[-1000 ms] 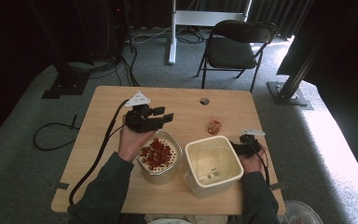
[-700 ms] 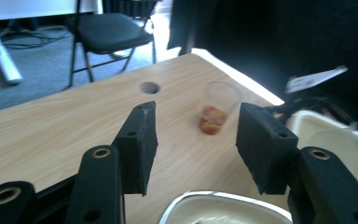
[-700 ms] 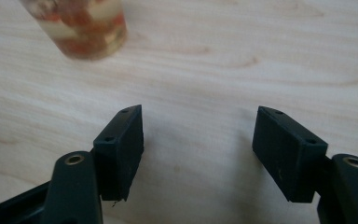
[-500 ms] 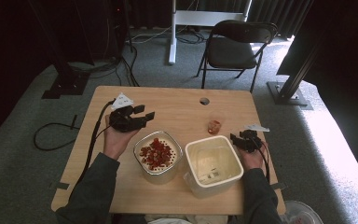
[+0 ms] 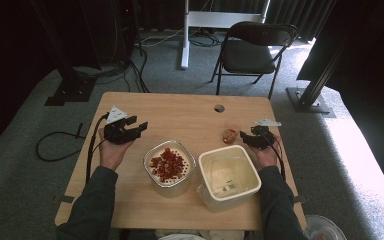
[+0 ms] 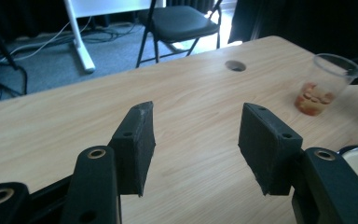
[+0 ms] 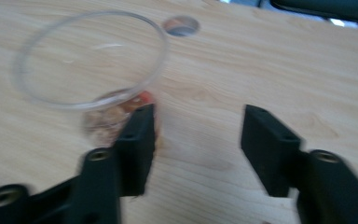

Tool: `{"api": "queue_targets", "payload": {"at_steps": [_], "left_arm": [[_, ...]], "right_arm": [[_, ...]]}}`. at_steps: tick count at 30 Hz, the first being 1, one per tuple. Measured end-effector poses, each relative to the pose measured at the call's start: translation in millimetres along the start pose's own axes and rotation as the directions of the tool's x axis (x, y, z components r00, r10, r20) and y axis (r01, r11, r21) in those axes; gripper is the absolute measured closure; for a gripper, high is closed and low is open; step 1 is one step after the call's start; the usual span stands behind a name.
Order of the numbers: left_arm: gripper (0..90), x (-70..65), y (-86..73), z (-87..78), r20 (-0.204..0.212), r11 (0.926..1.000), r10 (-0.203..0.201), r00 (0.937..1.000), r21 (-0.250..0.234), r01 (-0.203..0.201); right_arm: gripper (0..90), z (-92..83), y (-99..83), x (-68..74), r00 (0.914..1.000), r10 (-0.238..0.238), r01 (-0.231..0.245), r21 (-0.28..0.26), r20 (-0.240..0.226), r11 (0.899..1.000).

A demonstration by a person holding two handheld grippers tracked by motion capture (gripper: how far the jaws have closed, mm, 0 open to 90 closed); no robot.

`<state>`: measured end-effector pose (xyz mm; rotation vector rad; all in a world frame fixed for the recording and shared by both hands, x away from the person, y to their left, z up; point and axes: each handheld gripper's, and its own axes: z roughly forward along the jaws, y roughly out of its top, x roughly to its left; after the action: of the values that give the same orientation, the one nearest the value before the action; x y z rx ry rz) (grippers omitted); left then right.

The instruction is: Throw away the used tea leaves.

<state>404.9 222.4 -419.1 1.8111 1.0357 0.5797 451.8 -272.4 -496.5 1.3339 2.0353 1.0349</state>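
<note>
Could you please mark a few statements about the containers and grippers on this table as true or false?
1. The round metal bowl with a white insert holds red pieces. True.
2. The square white plastic container is full of red pieces. False: no red pieces show inside it, just its pale inner walls and bottom.
3. The left gripper has its jaws apart with nothing between them. True.
4. The small clear plastic cup is clamped in the right gripper. False: the cup stands beside one jaw, and the jaws are open over bare wood.
5. The light wooden table has a round hole near its far edge. True.
</note>
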Motion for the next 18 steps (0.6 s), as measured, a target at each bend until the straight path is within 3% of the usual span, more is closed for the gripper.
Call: {"api": "queue_targets", "payload": {"at_steps": [3,6,10,13,18], "left_arm": [[46.6,5.5,-5.6,-0.8,-0.014,0.9999,-0.017,0.9998,0.001,0.017],[46.7,7.6,-9.0,-1.7,-0.016,0.9996,-0.029,0.9994,-0.003,0.029],[46.6,7.4,-11.2,-1.7,-0.021,0.9998,-0.021,0.9996,0.003,0.021],[46.7,8.7,-12.1,-2.1,-0.018,0.9995,-0.030,0.9994,0.000,0.030],[46.7,8.3,-14.0,-1.6,-0.015,0.9995,-0.030,0.9994,0.000,0.030]], "right_arm": [[29.2,-6.5,-0.5,1.1,0.9955,-0.024,0.024,-0.006,-0.092,1.000],[25.0,-8.1,0.0,5.0,0.9910,-0.047,0.044,-0.032,-0.125,0.999],[18.0,-4.8,4.8,10.4,0.9827,-0.046,0.034,-0.069,-0.179,0.997],[14.1,1.3,7.4,15.6,0.9775,-0.057,0.043,-0.074,-0.203,0.996],[13.8,15.4,4.9,20.1,0.9771,-0.072,0.061,-0.065,-0.200,0.996]]}}
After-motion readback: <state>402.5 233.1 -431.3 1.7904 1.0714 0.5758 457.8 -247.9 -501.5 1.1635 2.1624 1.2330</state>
